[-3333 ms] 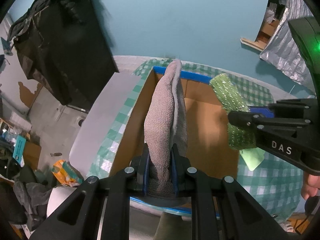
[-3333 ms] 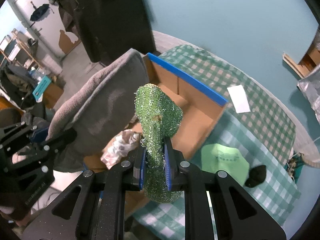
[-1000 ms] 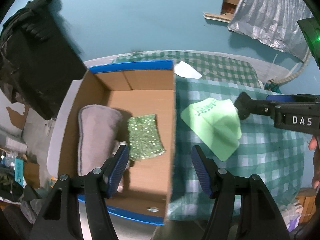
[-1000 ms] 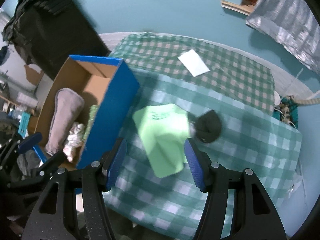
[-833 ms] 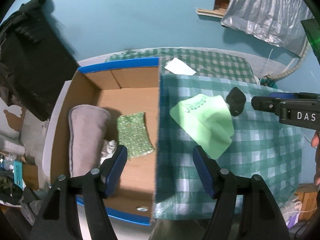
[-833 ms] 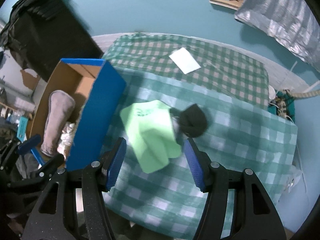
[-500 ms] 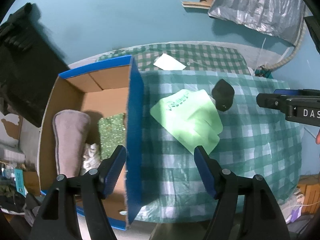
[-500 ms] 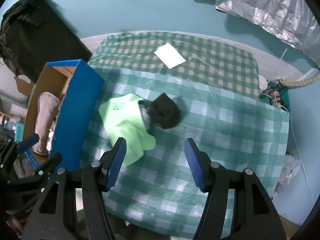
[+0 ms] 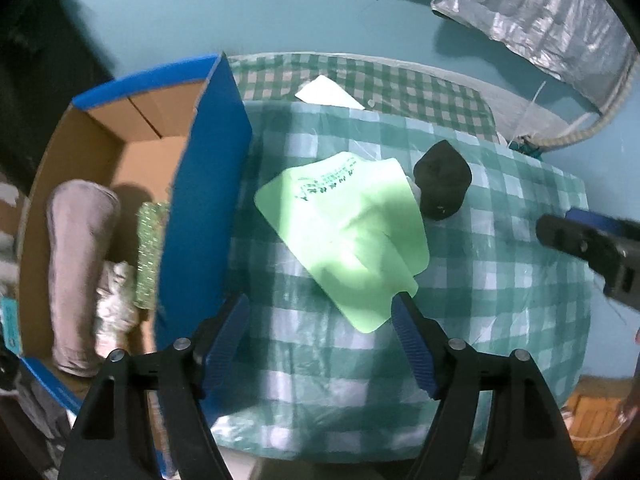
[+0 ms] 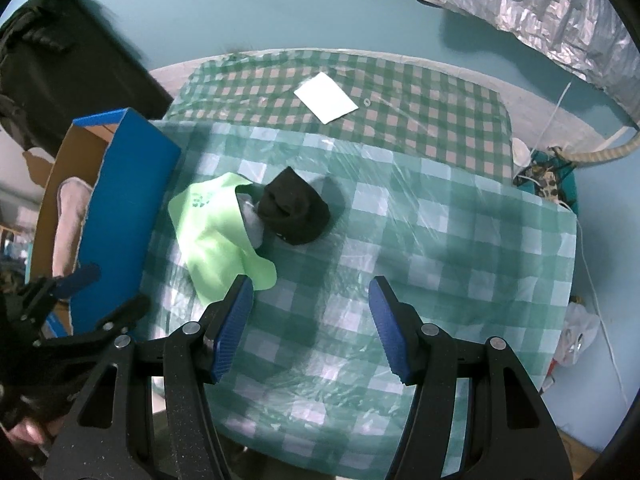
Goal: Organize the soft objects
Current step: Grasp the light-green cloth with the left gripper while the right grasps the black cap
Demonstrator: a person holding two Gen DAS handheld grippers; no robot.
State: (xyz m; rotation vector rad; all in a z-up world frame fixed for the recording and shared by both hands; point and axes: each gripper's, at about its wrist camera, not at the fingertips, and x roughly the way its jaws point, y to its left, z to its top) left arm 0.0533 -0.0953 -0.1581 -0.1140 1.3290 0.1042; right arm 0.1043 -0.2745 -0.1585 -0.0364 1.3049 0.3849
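Note:
A light green cloth [image 9: 352,232] [image 10: 216,236] lies on the checked tablecloth [image 9: 500,280], and a black soft object [image 9: 442,178] [image 10: 294,214] sits at its right edge. My left gripper [image 9: 322,332] hovers above the cloth's near corner, jaws opening, nothing between them. My right gripper [image 10: 312,320] stands open over bare tablecloth [image 10: 440,240], below and right of the black object. The blue cardboard box [image 9: 208,200] [image 10: 120,208] at the left holds a grey towel [image 9: 80,264], a glittery green sponge [image 9: 150,256] and a whitish crumpled cloth [image 9: 116,300].
A white paper [image 9: 328,94] [image 10: 326,97] lies at the table's far side. Silver foil sheeting [image 10: 540,12] hangs at the upper right. Dark clothing [image 10: 48,60] hangs at the left. The right gripper's body [image 9: 588,248] reaches in from the right in the left wrist view.
Both grippers let go of the towel and sponge, which now lie in the box. Both moved right, away from the box, over the table and lower. The left jaws have widened.

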